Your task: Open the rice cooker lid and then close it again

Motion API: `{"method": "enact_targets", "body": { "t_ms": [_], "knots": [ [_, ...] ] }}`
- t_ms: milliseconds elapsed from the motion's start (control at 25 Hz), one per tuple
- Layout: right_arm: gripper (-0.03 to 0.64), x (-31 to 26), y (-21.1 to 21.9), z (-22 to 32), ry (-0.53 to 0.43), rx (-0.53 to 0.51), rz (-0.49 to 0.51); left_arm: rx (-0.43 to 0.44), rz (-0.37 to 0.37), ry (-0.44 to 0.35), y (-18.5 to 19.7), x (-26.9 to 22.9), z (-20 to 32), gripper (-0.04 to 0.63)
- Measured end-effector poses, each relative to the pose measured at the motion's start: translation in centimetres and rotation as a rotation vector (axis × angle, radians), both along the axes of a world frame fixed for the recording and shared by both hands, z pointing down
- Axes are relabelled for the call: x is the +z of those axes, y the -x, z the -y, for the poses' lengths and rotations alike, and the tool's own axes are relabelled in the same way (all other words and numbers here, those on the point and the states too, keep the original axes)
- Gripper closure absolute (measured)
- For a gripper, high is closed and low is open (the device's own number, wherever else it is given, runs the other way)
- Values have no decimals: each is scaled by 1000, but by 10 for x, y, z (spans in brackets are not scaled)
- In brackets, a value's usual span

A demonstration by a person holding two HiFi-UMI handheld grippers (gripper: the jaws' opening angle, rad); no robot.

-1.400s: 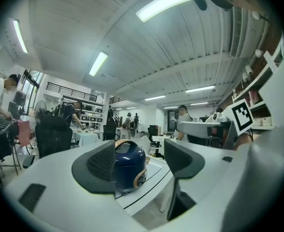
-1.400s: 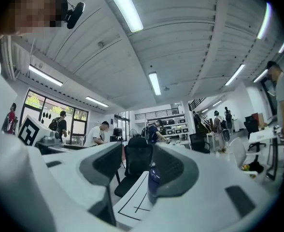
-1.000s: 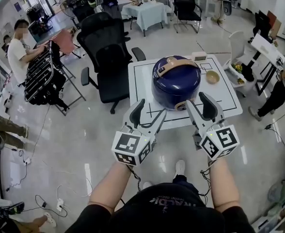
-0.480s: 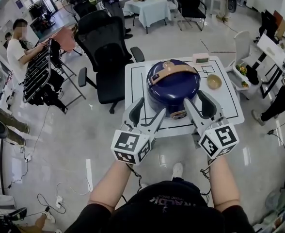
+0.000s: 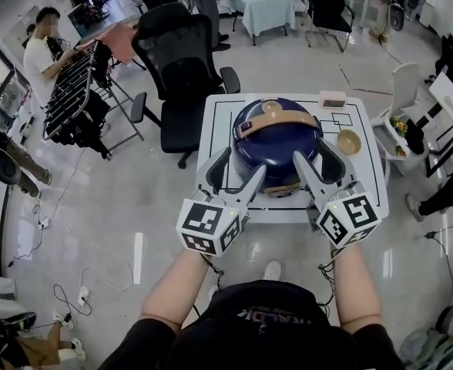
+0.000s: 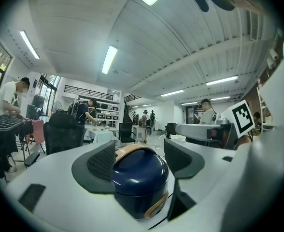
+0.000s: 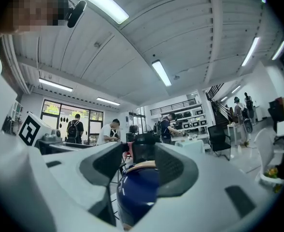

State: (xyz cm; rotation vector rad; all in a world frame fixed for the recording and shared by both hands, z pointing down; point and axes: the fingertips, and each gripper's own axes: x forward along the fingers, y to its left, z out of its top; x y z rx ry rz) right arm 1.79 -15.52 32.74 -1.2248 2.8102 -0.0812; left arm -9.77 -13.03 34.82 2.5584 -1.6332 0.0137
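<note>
The dark blue rice cooker (image 5: pixel 276 141) with a tan handle stands with its lid down on a small white table (image 5: pixel 215 118). My left gripper (image 5: pixel 238 172) is open at the cooker's near left side, over the table's front edge. At the near right side my right gripper (image 5: pixel 317 163) is open too. Neither holds anything, and I cannot tell whether the jaws touch the cooker. In the left gripper view the cooker (image 6: pixel 139 182) fills the gap between the spread jaws of the left gripper (image 6: pixel 141 154). The right gripper view shows the cooker (image 7: pixel 138 190) beyond the right gripper (image 7: pixel 138 166).
A small tan bowl (image 5: pixel 349 141) and a white device (image 5: pixel 333 99) sit on the table's right part. A black office chair (image 5: pixel 182 68) stands behind the table. A clothes rack (image 5: pixel 72 91) and a person (image 5: pixel 40 56) are at the left, a white chair (image 5: pixel 400 102) at the right.
Both grippers have moved forward together towards the table, and the cooker now sits right in front of them. The jaws have kept the same spread.
</note>
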Motion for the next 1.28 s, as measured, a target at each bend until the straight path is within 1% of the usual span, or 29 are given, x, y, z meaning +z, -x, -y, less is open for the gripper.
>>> {"method": "enact_targets", "body": {
  "t_ms": [320,640,800,920,1040,1280],
  "knots": [
    [417,0,-1,23,-6,-100,-19,-93,6,-6,-7,-5,15,288],
    [417,4,1,37,-19,-166,-57,-162,9,0,-6,-3,20,290],
    [417,5,5,40,-17,-181,-62,-174,18,11,-5,-3,21,288],
    [417,8,9,42,-26,-187,-91,-174,21,16,-4,-3,25,290],
    [417,12,11,45,-41,-175,-124,-159,24,17,-6,-2,31,290],
    [417,17,15,54,-36,-136,-147,-120,19,22,0,2,46,290]
  ]
}}
